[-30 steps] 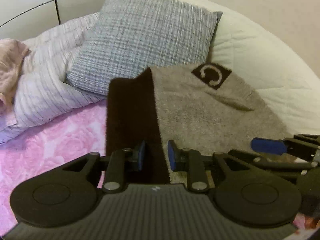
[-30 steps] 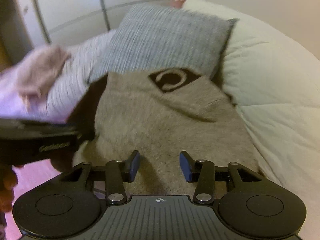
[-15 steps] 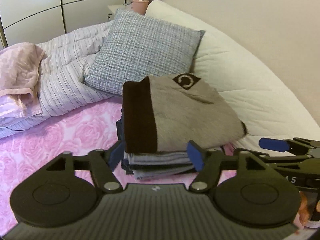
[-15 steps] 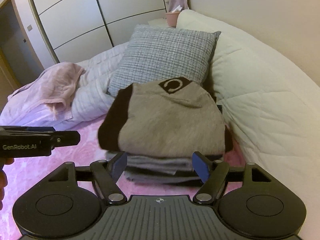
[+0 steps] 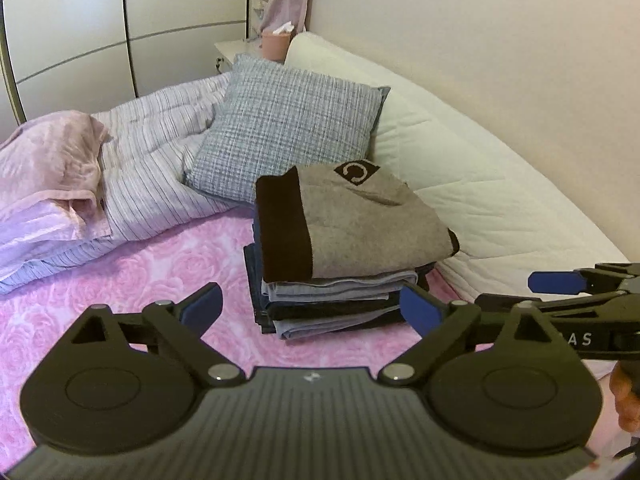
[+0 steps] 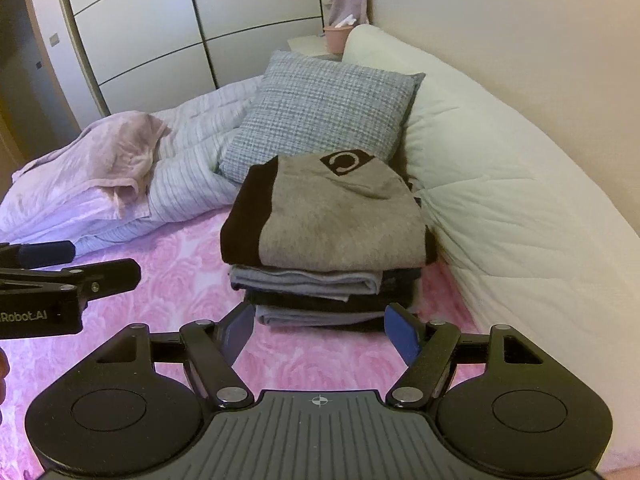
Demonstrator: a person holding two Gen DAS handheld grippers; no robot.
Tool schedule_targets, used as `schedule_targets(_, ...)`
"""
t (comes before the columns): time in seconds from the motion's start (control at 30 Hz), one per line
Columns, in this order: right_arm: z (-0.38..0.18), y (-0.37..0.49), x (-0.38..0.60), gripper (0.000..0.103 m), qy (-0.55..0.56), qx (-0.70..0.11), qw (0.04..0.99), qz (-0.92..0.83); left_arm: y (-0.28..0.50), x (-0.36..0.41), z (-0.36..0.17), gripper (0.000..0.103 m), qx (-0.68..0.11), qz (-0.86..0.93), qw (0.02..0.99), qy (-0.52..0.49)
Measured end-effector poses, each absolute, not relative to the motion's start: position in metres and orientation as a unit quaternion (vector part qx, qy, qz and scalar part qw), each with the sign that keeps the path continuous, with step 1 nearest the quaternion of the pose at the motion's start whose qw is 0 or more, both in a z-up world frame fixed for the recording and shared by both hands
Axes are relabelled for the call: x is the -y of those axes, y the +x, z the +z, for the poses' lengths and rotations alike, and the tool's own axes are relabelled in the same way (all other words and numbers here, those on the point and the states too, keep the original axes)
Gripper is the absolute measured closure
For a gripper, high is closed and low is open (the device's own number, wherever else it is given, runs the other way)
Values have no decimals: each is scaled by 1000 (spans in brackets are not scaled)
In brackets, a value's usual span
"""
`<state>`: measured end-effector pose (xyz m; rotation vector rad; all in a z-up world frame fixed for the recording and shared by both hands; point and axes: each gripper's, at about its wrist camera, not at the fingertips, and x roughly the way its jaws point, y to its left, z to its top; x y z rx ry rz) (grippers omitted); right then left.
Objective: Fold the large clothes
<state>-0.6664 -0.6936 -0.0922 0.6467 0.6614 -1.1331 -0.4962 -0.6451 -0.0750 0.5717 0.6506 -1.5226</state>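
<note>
Both tongs, left gripper [image 5: 310,306] and right gripper [image 6: 320,332], are hanging wide and empty, jaws just having been opening, nothing between them. A grey sweater [image 6: 340,216] is lying folded atop the clothes pile [image 6: 320,296] near the bed's [image 6: 168,280] cushioned wall-side edge. Backing off straight is probably keeping that pile square.

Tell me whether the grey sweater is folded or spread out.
Folded: the grey sweater lies as a compact rectangle atop the stack of folded clothes.
</note>
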Motion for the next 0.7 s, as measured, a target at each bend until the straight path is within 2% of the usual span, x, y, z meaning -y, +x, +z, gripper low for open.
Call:
schedule_targets(0.1,-88,-668,681,34,295,-300,740,-524,-495,633,-70,1,-284,-671,642,239)
schedule_targets(0.33,-83,-675,660,34,307,-294,734,-530,-502,609,-66,1,-264,-668,651,244)
schedule_targets(0.7,-75,-690,633,34,320,-275,735,-531,-505,588,-69,1,-291,-656,645,262)
